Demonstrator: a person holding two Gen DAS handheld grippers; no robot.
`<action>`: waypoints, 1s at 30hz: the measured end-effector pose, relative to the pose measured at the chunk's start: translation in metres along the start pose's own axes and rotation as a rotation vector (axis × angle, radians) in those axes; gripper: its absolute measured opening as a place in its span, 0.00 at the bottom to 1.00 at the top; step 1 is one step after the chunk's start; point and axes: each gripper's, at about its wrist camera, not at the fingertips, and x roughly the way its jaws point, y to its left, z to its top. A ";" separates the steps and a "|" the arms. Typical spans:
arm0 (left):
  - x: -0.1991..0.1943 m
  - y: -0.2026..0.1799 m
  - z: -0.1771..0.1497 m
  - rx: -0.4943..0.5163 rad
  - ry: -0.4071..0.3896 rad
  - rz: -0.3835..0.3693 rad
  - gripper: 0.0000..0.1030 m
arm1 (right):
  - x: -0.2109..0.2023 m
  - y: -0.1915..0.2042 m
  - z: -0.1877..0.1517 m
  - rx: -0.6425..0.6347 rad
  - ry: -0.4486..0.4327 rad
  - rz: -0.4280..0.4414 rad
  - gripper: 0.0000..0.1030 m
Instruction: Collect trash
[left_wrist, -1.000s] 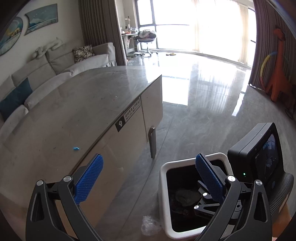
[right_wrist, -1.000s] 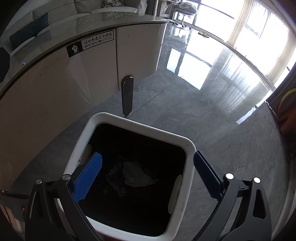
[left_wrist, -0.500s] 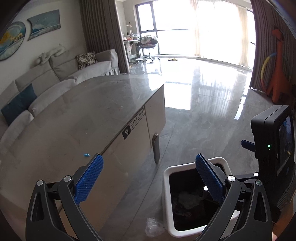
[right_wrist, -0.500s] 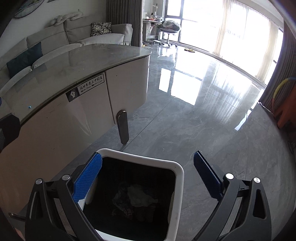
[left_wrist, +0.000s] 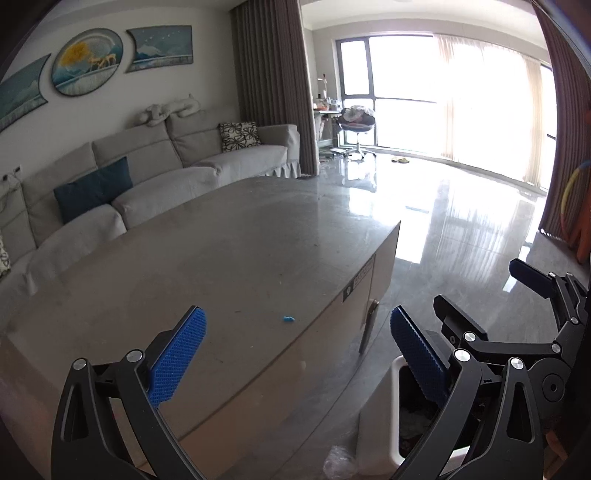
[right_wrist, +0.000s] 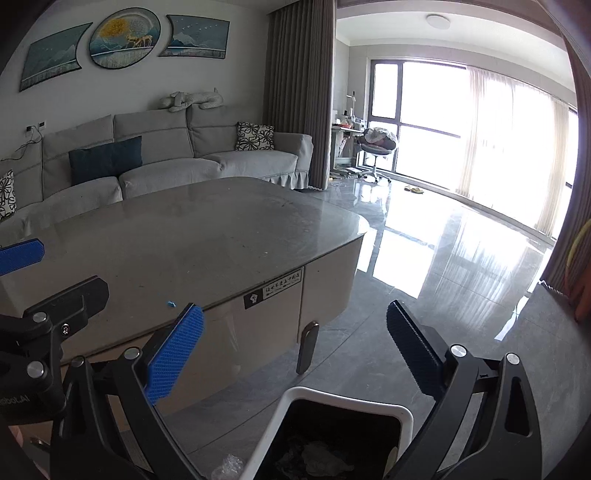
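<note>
Left wrist: glossy stone table (left_wrist: 229, 251), crumpled blue scrap (left_wrist: 287, 319), boxy white bin (left_wrist: 375, 424).

I can see a black-and-white rectangular sticker (right_wrist: 273, 293) on the pale cabinet front under the grey stone tabletop (right_wrist: 207, 236); it carries a small emblem and a line of Chinese characters, too small for me to read. On the black body of the left gripper (right_wrist: 22, 280), partial lettering reads roughly "obot.AI".

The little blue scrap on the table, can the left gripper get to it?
Probably yes. The blue scrap lies alone on the bare table, just ahead of the open left gripper, with nothing between.
</note>
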 end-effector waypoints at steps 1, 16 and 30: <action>-0.005 0.013 0.001 -0.014 -0.005 0.025 0.96 | -0.001 0.012 0.004 -0.009 -0.013 0.023 0.96; -0.048 0.200 -0.030 -0.204 0.057 0.363 0.96 | 0.000 0.196 0.027 -0.175 -0.092 0.296 0.96; -0.053 0.270 -0.035 -0.265 0.078 0.456 0.96 | 0.007 0.264 0.028 -0.235 -0.080 0.396 0.96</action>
